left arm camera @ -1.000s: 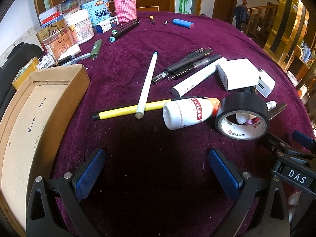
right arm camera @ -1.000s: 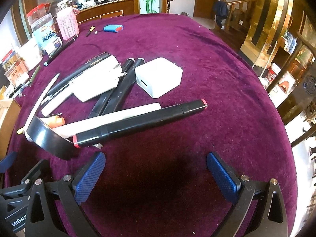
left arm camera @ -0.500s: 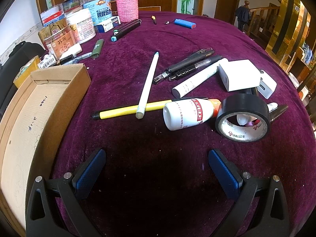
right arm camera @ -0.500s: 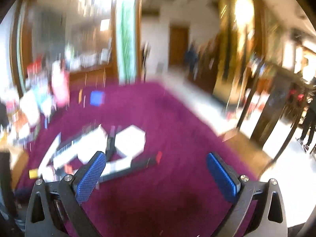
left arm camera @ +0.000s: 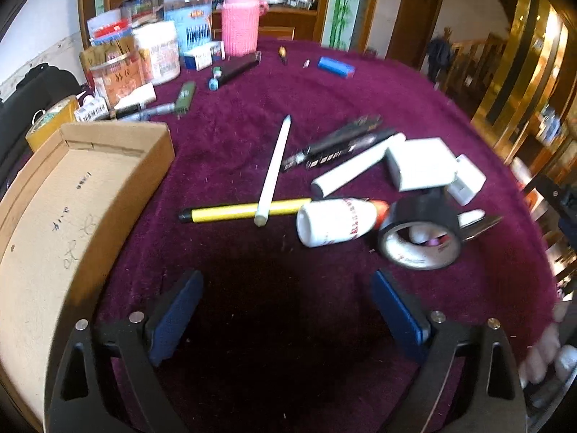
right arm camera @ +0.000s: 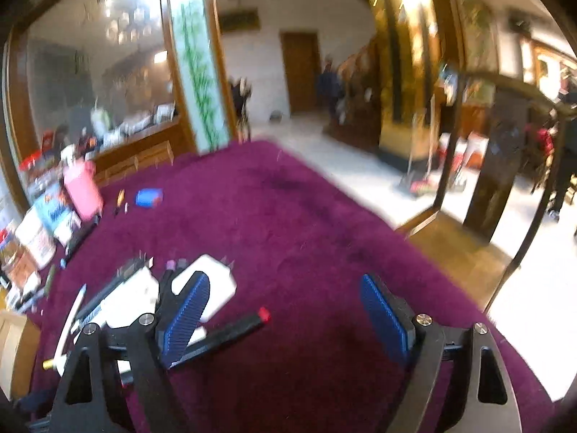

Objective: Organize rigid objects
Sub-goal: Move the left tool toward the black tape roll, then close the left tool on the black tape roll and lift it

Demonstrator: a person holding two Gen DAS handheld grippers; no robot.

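Observation:
On the purple cloth lie a yellow pen [left arm camera: 234, 212], a white pen [left arm camera: 274, 170] across it, a white bottle [left arm camera: 337, 221], a black tape roll [left arm camera: 420, 235], black pens [left arm camera: 339, 144], a white tube [left arm camera: 355, 170] and white chargers [left arm camera: 420, 164]. An open cardboard box [left arm camera: 68, 209] stands at the left. My left gripper [left arm camera: 286, 319] is open and empty, short of the bottle. My right gripper [right arm camera: 285, 319] is open and empty, raised above the cloth; a black marker with a red cap [right arm camera: 230, 330] and a white charger [right arm camera: 216, 285] lie under its left finger.
Jars, a pink-sleeved bottle [left arm camera: 239, 23], small boxes and a blue object [left arm camera: 335, 66] crowd the table's far left edge. The round table's right edge drops off to the floor, with chairs [right arm camera: 468, 198] beside it. The right wrist view is blurred.
My right gripper lifted up and back from the marker, so its view now shows the room. It has left the left wrist view. My left gripper barely shifted.

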